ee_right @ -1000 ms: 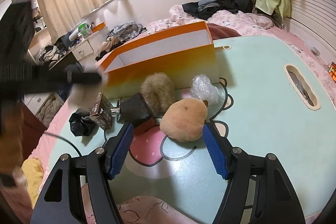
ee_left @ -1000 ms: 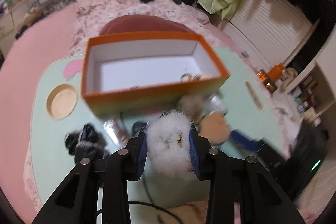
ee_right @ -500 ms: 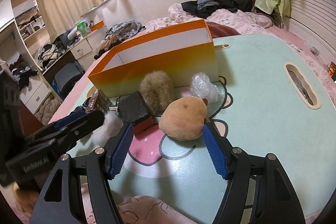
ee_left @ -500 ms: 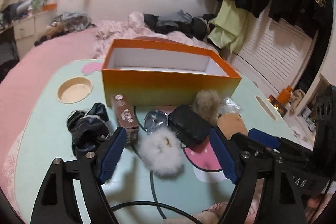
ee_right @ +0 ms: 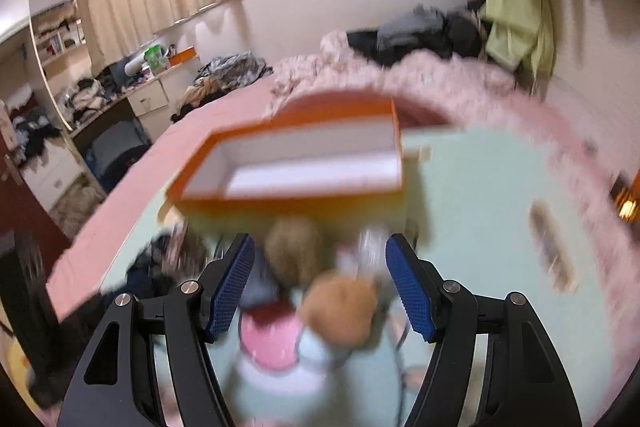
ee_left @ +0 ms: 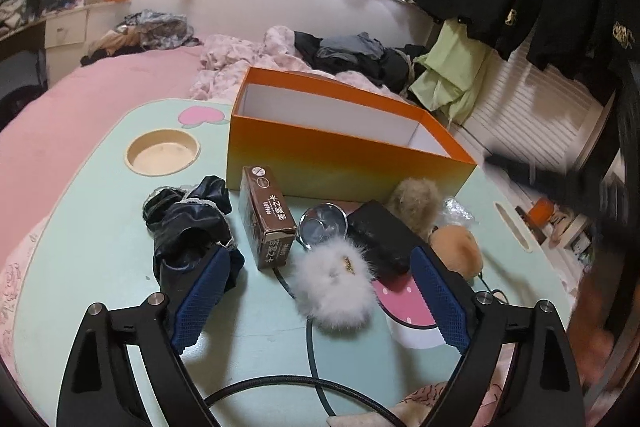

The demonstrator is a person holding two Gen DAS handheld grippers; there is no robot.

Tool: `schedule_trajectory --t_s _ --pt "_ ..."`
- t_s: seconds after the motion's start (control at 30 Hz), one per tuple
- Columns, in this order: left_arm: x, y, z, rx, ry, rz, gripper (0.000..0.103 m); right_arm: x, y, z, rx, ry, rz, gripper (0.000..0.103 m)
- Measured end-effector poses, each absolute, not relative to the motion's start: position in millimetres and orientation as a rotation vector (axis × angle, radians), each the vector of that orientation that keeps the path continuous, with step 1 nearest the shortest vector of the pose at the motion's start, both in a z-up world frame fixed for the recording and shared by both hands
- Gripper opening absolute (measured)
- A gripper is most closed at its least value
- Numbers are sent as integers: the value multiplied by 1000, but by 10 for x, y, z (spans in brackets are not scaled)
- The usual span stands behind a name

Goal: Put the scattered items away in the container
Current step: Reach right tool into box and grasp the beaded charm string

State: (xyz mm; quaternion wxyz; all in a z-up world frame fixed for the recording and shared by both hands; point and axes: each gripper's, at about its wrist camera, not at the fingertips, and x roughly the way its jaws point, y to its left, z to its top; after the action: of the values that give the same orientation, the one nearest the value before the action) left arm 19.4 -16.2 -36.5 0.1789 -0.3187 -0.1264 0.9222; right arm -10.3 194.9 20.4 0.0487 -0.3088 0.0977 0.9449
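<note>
Barely started, I'd say: the orange box (ee_left: 344, 143) shows only white inside from both views, though its near floor is hidden. Everything else sits on the surface (ee_left: 100, 227) in front of it: black cloth (ee_left: 188, 227), brown carton (ee_left: 266, 217), glass (ee_left: 322, 225), black case (ee_left: 380, 239), tan pompom (ee_left: 416, 197), orange puff (ee_left: 458, 251), plastic wrap (ee_left: 456, 207). My left tool (ee_left: 320, 297) is released, jaws opening, white pompom (ee_left: 336, 287) lying loose between them, untouched. My right tool (ee_right: 318, 283) is open over the orange puff, gripping nothing; that view is blurred. Box's near wall is tall, so items need lifting over it. Free room left by the cup recess (ee_left: 162, 153); cable (ee_left: 312, 347) crosses the front edge.
</note>
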Motion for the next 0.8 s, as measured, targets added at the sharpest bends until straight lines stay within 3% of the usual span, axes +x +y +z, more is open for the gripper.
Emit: schedule_trajectory --t_s 0.17,0.5,0.8 --pt "193 -198 -378 -893 -398 2604 92 -751 1917 589 -1072 123 2793 69" --pt "200 -201 -380 -894 -402 2596 94 -1286 1969 209 -1411 227 2660 69" --pt "201 -193 -381 -895 -407 2595 94 -1326 1945 248 -1432 184 2629 69"
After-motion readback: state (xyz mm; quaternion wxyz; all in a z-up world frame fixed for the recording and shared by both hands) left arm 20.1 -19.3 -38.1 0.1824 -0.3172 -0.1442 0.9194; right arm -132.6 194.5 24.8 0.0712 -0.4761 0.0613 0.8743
